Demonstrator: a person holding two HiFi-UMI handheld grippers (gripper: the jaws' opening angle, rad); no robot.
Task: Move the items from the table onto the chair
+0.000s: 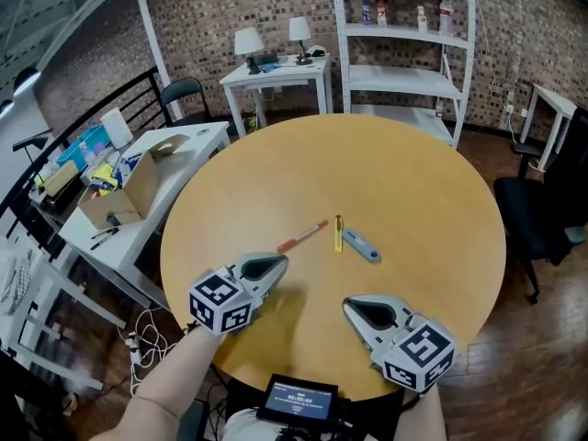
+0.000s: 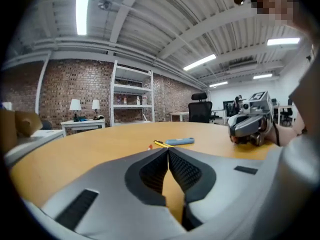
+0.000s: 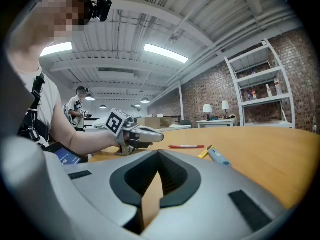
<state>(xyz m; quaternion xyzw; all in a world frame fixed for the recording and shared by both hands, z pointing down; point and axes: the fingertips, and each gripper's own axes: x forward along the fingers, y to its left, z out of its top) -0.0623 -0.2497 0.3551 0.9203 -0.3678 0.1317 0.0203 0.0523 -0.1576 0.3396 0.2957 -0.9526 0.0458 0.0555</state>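
Note:
Three small items lie mid-table on the round wooden table (image 1: pixel 432 182): a red pen (image 1: pixel 303 237), a yellow marker (image 1: pixel 338 234) and a blue-grey utility knife (image 1: pixel 361 245). My left gripper (image 1: pixel 280 263) hovers just short of the pen's near end, shut and empty, its tips meeting (image 2: pixel 168 151). Ahead of it I see the yellow marker (image 2: pixel 161 144) and the knife (image 2: pixel 179 141). My right gripper (image 1: pixel 349 304) rests nearer the front edge, shut with nothing held (image 3: pixel 157 154). It looks at the pen (image 3: pixel 186 146), the marker (image 3: pixel 205 152) and the knife (image 3: pixel 218 157).
A black office chair (image 1: pixel 528 214) stands right of the table. White desks with a cardboard box (image 1: pixel 129 191) and clutter stand at the left. A white shelf unit (image 1: pixel 404 53) and a small lamp table (image 1: pixel 280 72) are at the back.

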